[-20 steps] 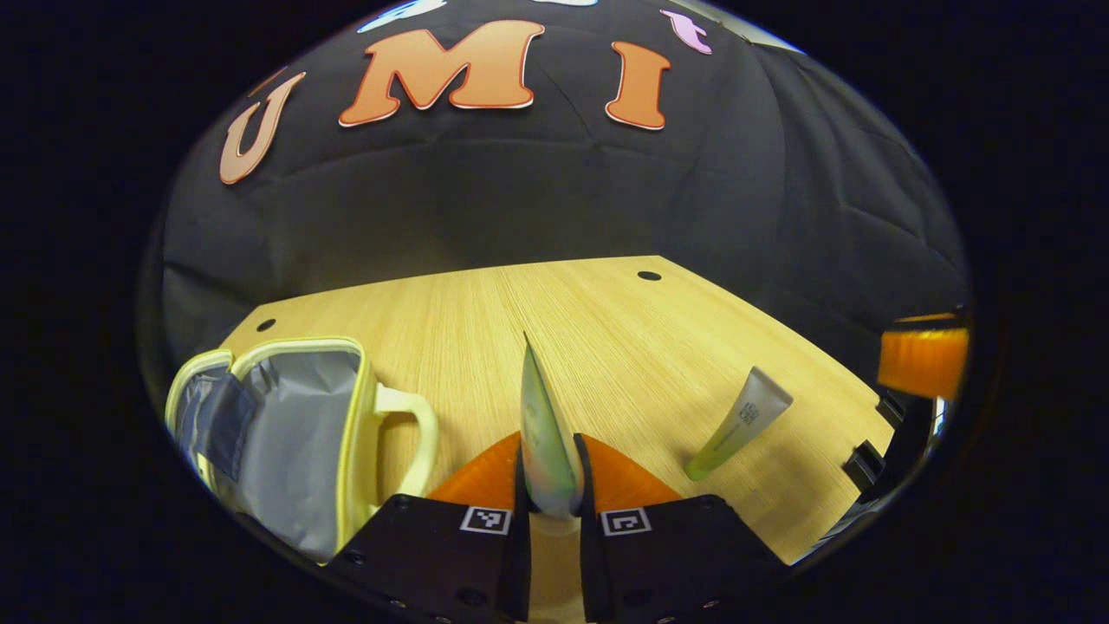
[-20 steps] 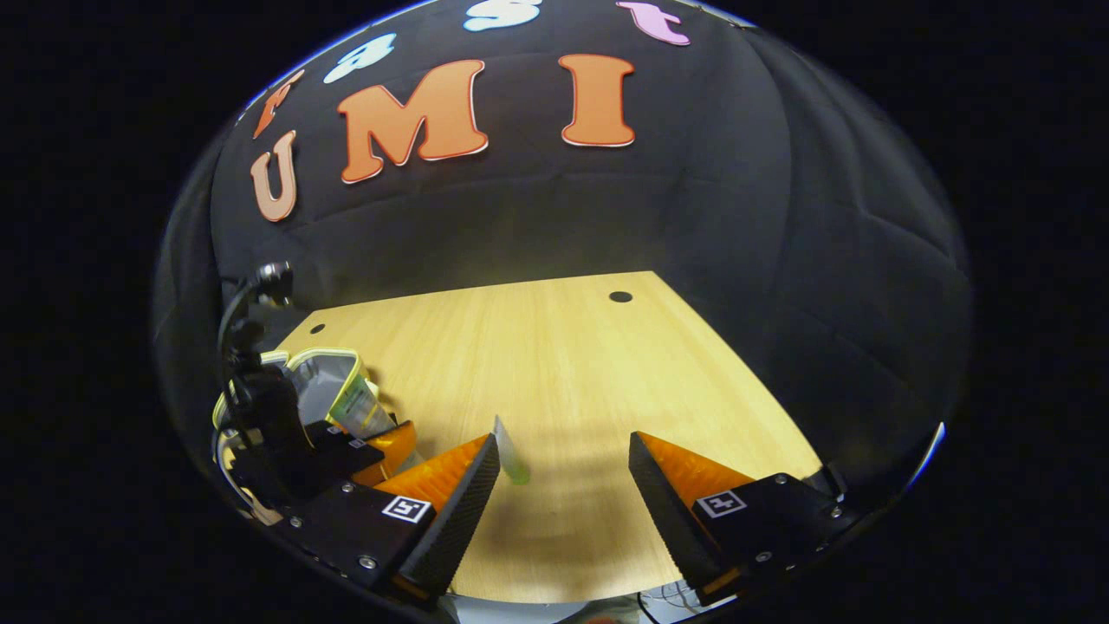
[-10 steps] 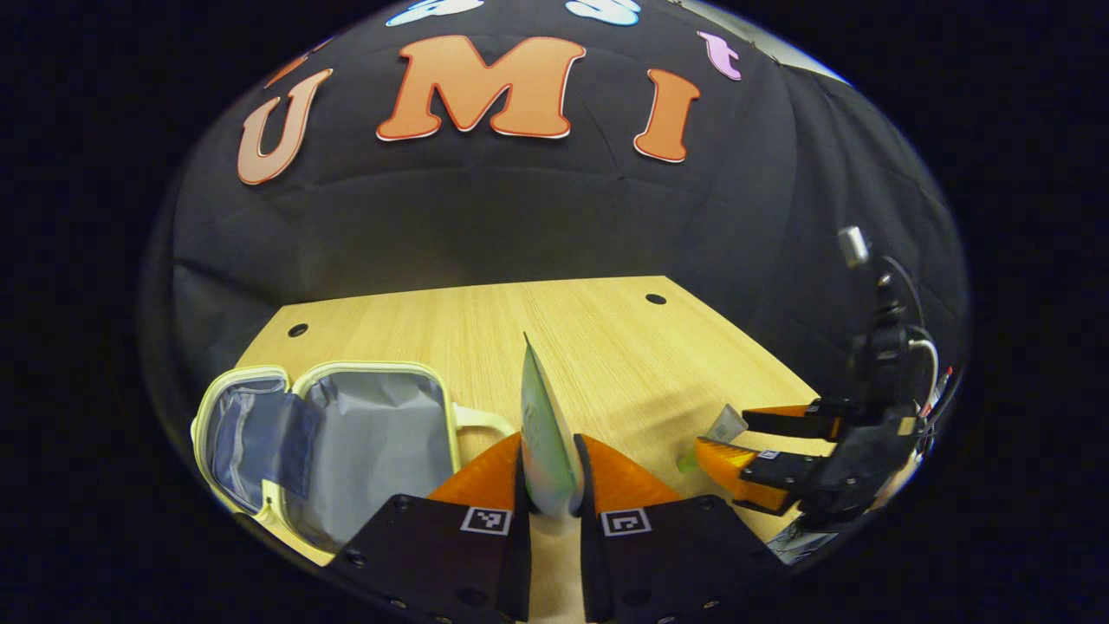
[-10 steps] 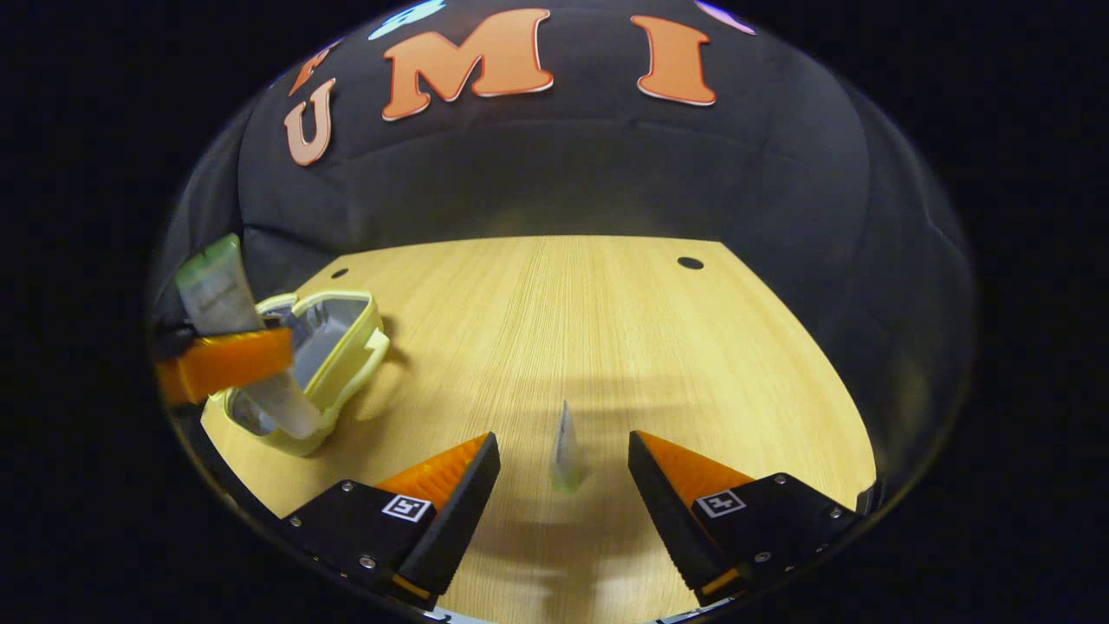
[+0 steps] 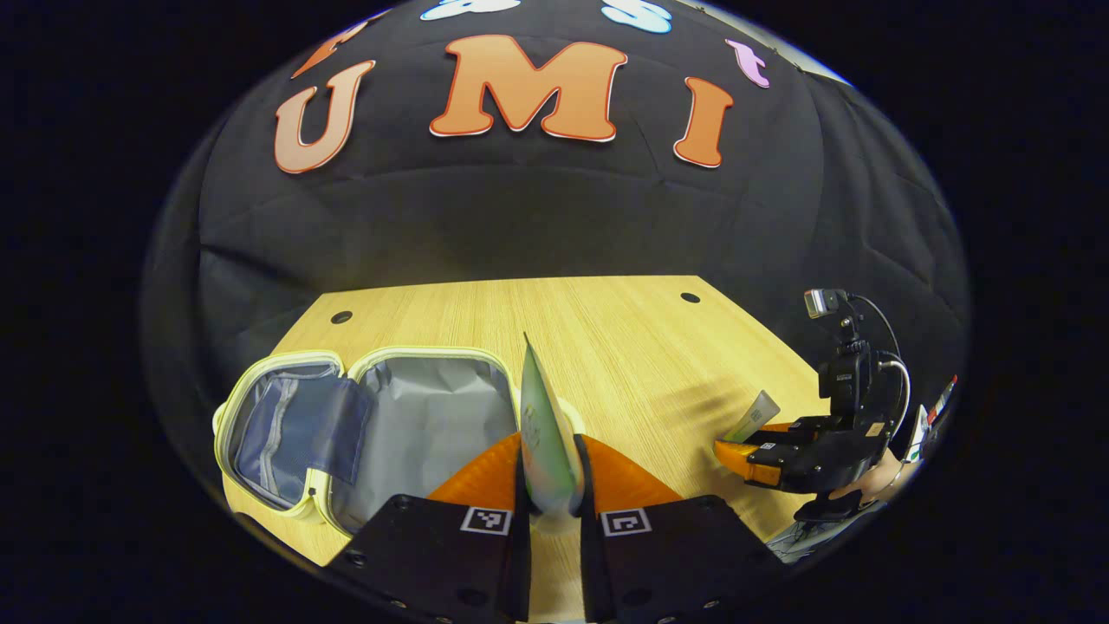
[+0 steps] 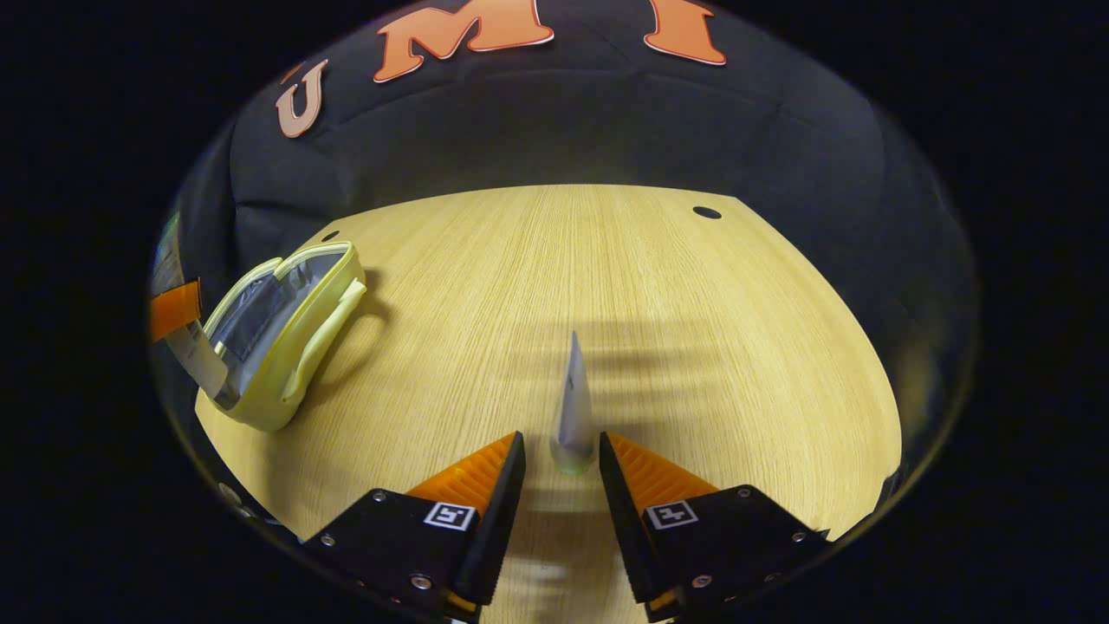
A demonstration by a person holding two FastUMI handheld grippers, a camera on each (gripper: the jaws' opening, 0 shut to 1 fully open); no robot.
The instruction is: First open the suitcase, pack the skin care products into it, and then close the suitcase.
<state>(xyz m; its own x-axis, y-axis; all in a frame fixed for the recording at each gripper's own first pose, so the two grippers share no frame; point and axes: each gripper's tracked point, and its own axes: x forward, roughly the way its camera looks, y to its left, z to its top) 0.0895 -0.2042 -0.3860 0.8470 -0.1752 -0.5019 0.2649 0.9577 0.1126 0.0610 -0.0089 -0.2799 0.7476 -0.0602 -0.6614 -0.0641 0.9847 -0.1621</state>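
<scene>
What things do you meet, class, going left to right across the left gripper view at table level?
Open suitcase → tube held in the left gripper → second tube → right gripper.

Both looking forward and down from close above the light wooden table (image 5: 606, 347), sharing the open pale-yellow case (image 6: 286, 329).

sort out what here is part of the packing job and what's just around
Job:
- open suitcase
- tube clamped in left gripper
- second tube on the table, between the fingers of right gripper

Just around:
- wooden table
- black cloth wall
</scene>
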